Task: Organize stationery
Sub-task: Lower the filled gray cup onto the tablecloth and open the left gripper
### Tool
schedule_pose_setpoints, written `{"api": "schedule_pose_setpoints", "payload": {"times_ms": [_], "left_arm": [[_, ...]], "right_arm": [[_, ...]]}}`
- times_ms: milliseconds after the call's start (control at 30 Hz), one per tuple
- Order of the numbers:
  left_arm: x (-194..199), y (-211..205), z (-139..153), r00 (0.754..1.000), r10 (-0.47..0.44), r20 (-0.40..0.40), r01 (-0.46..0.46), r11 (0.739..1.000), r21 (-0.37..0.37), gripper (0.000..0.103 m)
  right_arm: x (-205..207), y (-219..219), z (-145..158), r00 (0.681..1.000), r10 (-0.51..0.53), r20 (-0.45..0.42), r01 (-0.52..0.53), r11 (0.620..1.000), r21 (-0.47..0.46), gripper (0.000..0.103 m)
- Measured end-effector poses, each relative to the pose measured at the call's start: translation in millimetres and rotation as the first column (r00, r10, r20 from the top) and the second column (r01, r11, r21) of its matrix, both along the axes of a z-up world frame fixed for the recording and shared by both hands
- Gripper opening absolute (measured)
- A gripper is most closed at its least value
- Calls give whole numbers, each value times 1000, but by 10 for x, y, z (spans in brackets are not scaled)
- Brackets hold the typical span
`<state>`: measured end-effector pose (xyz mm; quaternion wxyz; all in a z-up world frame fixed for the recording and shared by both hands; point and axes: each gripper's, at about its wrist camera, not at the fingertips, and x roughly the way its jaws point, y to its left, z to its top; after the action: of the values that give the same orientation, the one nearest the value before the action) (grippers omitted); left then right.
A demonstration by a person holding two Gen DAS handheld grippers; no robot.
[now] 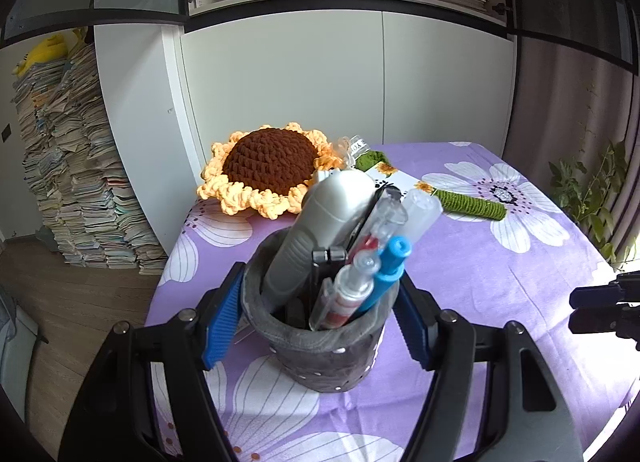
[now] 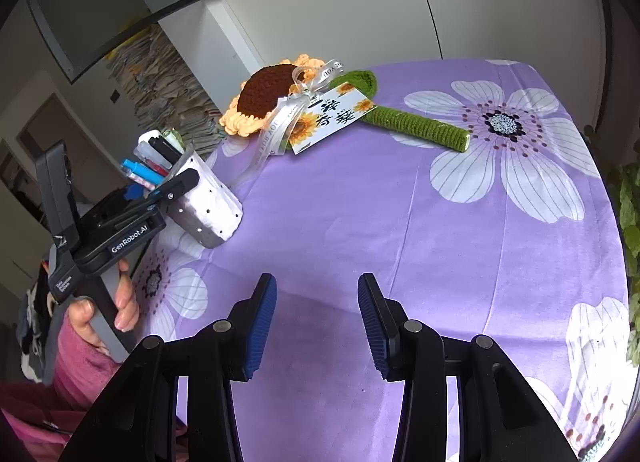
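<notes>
A grey felt pen holder [image 1: 332, 350] with white dots stands on the purple flowered tablecloth [image 1: 500, 270]. It holds a grey utility knife [image 1: 320, 230], a blue pen [image 1: 390, 262], a white-red pen and clear-capped pens. My left gripper [image 1: 320, 322] is shut on the holder, one blue pad on each side. In the right wrist view the holder [image 2: 204, 206] sits at the table's left edge, tilted, in the left gripper [image 2: 176, 190]. My right gripper [image 2: 316, 322] is open and empty above the cloth near the front.
A crocheted sunflower [image 1: 268, 170] with green stem [image 2: 416, 122], ribbon and card [image 2: 324, 118] lies at the table's far side. White cabinets [image 1: 320, 74] stand behind. A paper stack [image 1: 72, 182] stands left on the floor. A plant [image 1: 592, 190] is at right.
</notes>
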<state>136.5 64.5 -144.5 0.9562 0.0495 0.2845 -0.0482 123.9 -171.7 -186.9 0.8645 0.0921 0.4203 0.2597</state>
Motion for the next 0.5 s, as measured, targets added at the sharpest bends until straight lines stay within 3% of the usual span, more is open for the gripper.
{"api": "schedule_pose_setpoints", "payload": {"times_ms": [500], "left_arm": [[184, -716, 251, 991, -129, 35, 127, 991, 49, 68]], "right_arm": [[-58, -273, -9, 999, -52, 11, 52, 998, 36, 43]]}}
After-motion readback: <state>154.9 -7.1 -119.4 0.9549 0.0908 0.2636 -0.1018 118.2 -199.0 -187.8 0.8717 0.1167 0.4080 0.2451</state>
